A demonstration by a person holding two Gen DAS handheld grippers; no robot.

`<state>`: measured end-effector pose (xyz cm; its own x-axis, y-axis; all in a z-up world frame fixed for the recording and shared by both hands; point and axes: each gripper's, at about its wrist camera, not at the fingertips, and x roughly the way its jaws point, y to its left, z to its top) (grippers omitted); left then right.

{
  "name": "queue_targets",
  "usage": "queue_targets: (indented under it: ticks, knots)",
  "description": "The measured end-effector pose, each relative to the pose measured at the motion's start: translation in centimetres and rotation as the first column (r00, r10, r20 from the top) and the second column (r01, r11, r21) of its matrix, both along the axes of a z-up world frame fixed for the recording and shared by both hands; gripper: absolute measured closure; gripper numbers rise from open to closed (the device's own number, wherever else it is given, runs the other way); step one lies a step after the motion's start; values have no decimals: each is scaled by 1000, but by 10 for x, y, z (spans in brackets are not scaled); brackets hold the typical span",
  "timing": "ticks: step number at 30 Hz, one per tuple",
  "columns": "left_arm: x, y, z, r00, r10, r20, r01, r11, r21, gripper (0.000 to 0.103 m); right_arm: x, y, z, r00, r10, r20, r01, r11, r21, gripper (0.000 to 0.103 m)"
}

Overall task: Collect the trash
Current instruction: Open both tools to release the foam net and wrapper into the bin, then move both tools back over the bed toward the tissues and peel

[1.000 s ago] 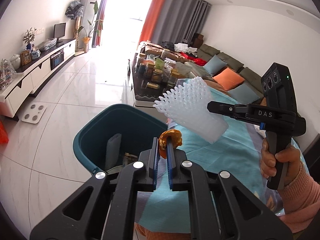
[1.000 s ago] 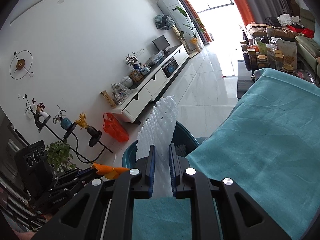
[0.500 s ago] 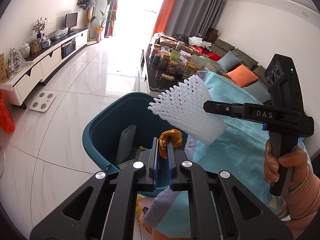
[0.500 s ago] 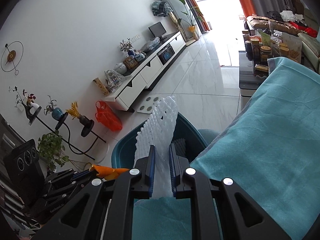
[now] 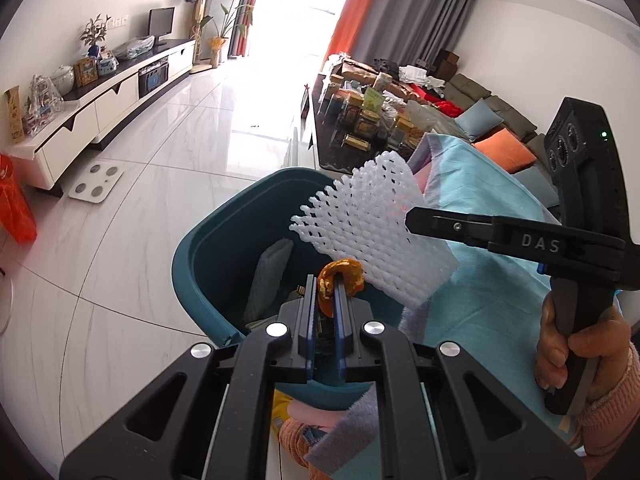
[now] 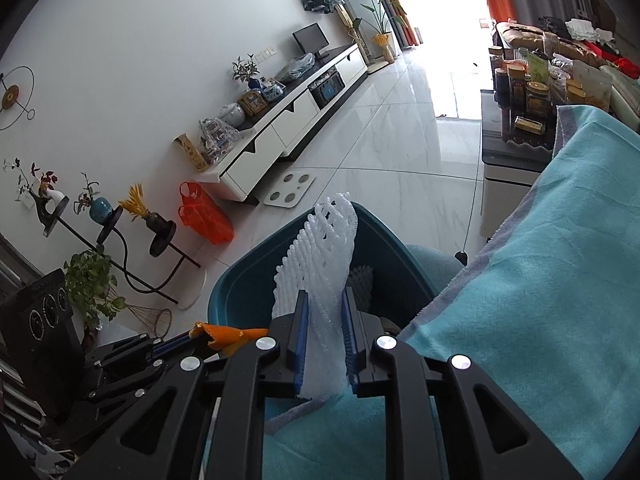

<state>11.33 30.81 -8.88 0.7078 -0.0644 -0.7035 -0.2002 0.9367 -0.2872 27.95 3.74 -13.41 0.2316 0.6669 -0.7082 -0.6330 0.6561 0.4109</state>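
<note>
1. Left wrist view: the left claw (image 5: 325,286) is pressed together on one curled orange peel (image 5: 340,276), held above the open mouth of the teal trash bin (image 5: 200,280).
2. In the same view the right claw (image 5: 416,216) reaches in from the right, pinching one white foam fruit net (image 5: 360,232) by its right end. The net's long axis runs out leftward past the claw tip, so its free end hangs over the bin's right side, just above the peel.
3. Right wrist view: the net (image 6: 320,264) stands up between the blue pads (image 6: 300,340), and the bin rim (image 6: 224,292) lies directly ahead and below.
4. Both pieces look to be over the opening; the left claw seems more central, the right closer to the teal-clothed tabletop (image 6: 560,280) edge.
5. Count: one bin, two claws, one peel, one net in hand; another foam net (image 6: 362,280) already lies inside the bin.
6. Judged next: spread both claws and let the pieces fall.
</note>
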Motion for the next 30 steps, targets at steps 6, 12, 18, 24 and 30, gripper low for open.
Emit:
queue_targets:
  ticks: [6,12,18,24,30]
  knots:
    - [15,6,-16,1000,25,-17,-26,999,-35,90,5,2,-7,1000,-1,-29,1,1000,-18,78]
    - [30,11,-31,998,51,-40,-53,997,-49,76,3,-6,-6,1000,-7,-27,7,1000,-5,76]
    - [26,-3,-24,1000,31,-2,-31,999,-37,71,-2,-27,-1,1000,-23,-19,23,999,22,75]
    - [7,-29,1,996,-33,79,33,999,0,60,-20,-55,23,999,-27,44,24,997,72,75]
    - [-3,-81,22,974,-171,152,167,985,38,55,-47,-103,46,989,-58,137,43,993,110,68]
